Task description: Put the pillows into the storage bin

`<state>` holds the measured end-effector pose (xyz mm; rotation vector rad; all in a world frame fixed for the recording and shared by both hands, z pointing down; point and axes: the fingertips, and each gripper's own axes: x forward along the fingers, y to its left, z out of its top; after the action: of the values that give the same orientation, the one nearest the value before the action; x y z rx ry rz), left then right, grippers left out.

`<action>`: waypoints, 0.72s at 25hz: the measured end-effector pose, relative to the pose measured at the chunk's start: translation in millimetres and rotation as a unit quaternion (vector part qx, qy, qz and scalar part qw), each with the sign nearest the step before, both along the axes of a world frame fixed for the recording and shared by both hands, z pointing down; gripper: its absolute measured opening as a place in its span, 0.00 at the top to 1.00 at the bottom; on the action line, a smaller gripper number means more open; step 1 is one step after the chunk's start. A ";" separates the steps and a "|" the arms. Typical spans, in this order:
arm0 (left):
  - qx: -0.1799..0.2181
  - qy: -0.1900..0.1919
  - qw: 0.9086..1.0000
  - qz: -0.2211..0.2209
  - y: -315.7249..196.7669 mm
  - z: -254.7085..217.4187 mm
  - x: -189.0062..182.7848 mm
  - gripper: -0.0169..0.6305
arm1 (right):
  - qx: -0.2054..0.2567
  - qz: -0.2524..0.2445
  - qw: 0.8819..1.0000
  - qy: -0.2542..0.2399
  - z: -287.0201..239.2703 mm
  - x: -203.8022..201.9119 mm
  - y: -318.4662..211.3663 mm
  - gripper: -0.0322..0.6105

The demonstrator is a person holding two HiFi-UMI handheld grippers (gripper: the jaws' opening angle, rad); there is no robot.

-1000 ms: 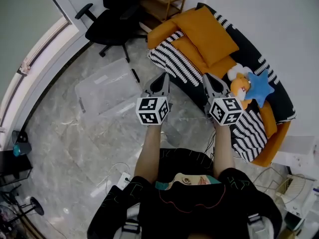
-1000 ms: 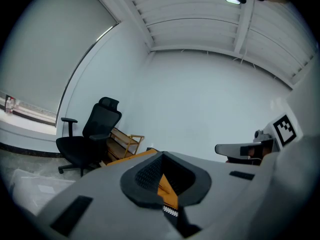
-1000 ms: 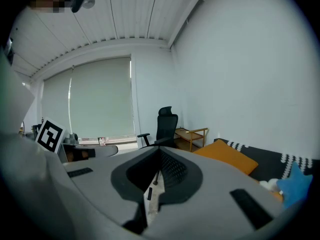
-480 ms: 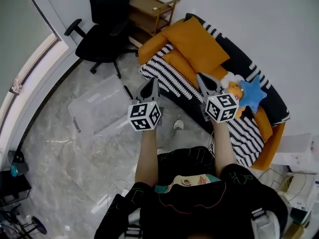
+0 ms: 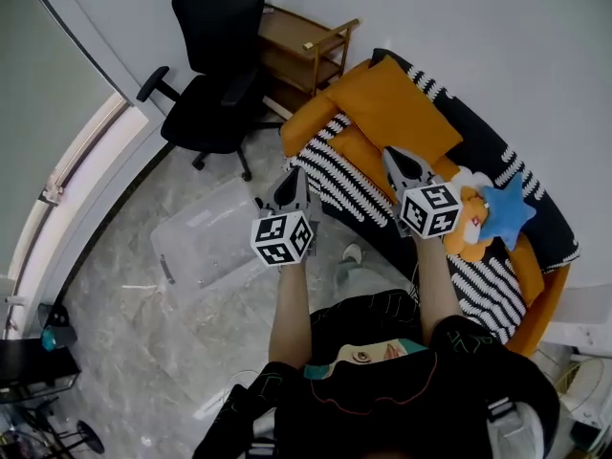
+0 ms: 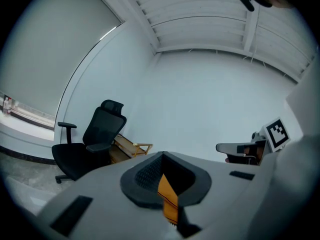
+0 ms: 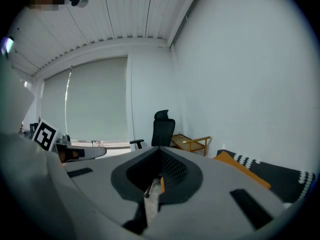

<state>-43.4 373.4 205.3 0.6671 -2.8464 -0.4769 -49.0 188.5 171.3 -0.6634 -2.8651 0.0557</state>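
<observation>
Both tongs are held out side by side over the floor, and each is squeezed fully together with nothing in it. The left tongs (image 5: pixel 292 184) point up toward the near end of the sofa (image 5: pixel 483 142); the left gripper view shows only a thin sliver of orange through the closed tips. The right tongs (image 5: pixel 403 162) point at the sofa's cushions, and the right gripper view likewise shows the jaws meeting on nothing.

The storage bin (image 5: pixel 206 242), a clear plastic box, lies on the grey marble floor (image 5: pixel 115 323) just to the left of the left tongs, apart from them. Only the floor's pattern shows through its walls.

The pillows all lie on the sofa. A large orange pillow (image 5: pixel 394 105) sits just beyond the tip of the right tongs. A black-and-white striped pillow (image 5: pixel 337 168) lies between the two tongs, its near edge just ahead of the left one. A blue star-shaped pillow (image 5: pixel 509 212) lies to the right of the right tongs, level with its marker cube, and an orange and white soft toy (image 5: pixel 469 229) rests against the star, just beside that cube.

Beyond the left tongs stands a black office chair (image 5: pixel 215 89), and a low wooden shelf (image 5: pixel 306 51) stands against the wall beside it, at the far end of the sofa.
</observation>
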 end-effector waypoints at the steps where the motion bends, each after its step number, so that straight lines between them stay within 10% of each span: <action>1: -0.001 0.004 1.000 -0.004 -4.1 2.4 -12.5 0.98 | -0.001 -0.003 1.000 0.002 1.2 -13.5 -4.6 0.95; 18: -0.093 0.003 0.991 0.094 -180.5 -11.8 -205.6 0.98 | -0.079 0.101 0.992 0.011 7.6 -174.5 -197.4 0.95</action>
<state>-249.0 192.9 193.4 0.8829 -2.7409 -0.1824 -223.6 -8.9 179.0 -0.3923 -2.9173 0.3200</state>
